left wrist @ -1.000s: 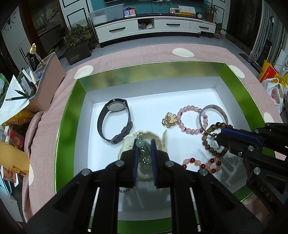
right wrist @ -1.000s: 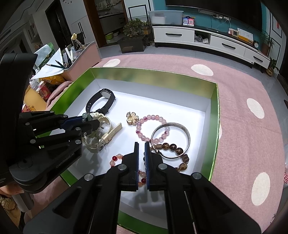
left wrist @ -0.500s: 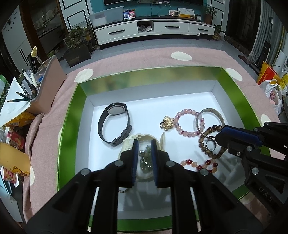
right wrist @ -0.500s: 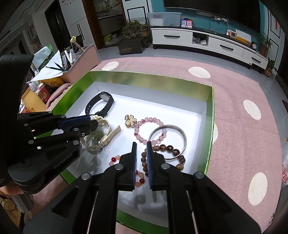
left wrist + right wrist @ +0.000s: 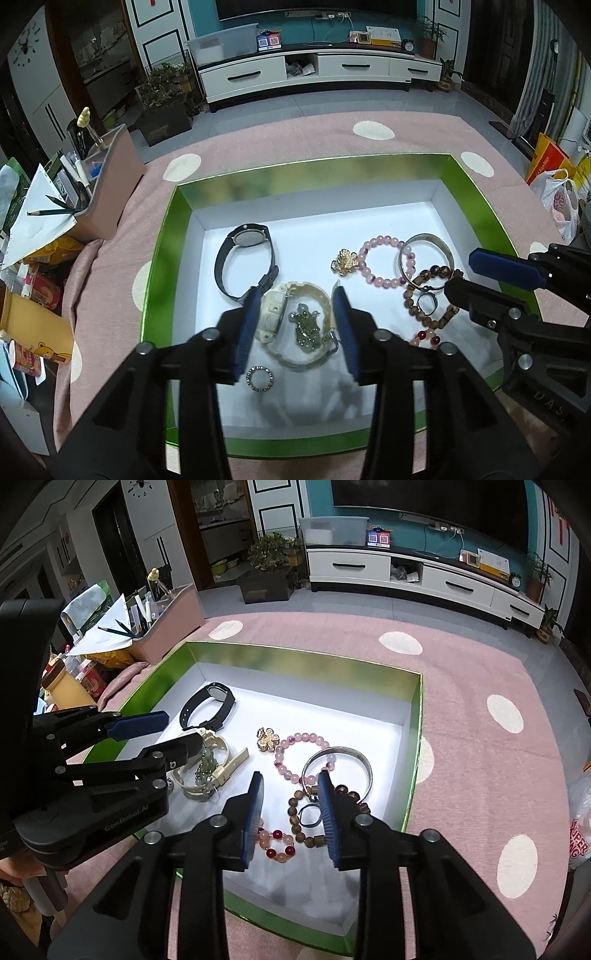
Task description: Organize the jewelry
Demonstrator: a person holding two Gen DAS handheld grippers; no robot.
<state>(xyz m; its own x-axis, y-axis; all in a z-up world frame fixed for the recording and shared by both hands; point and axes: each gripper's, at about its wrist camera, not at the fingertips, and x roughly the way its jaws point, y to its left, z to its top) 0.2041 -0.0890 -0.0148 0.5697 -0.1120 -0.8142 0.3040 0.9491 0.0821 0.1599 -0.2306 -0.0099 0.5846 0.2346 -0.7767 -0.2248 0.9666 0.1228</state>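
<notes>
Most of the jewelry was already laid inside the green box, and little seemed left to sort. The left tool had just been opened partway and held nothing; the jade pendant lay between its jaws, untouched, inside the cream watch. The right tool, likewise just opened and empty, hung over the small ring, with the silver bangle at one o'clock.

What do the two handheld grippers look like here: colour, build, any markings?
Both the left gripper and the right gripper are matte black, angular linkages with silver pivot bolts and blue-padded fingers. The left one's body reads "GenRobot.AI". No cables or sleeves show.
</notes>
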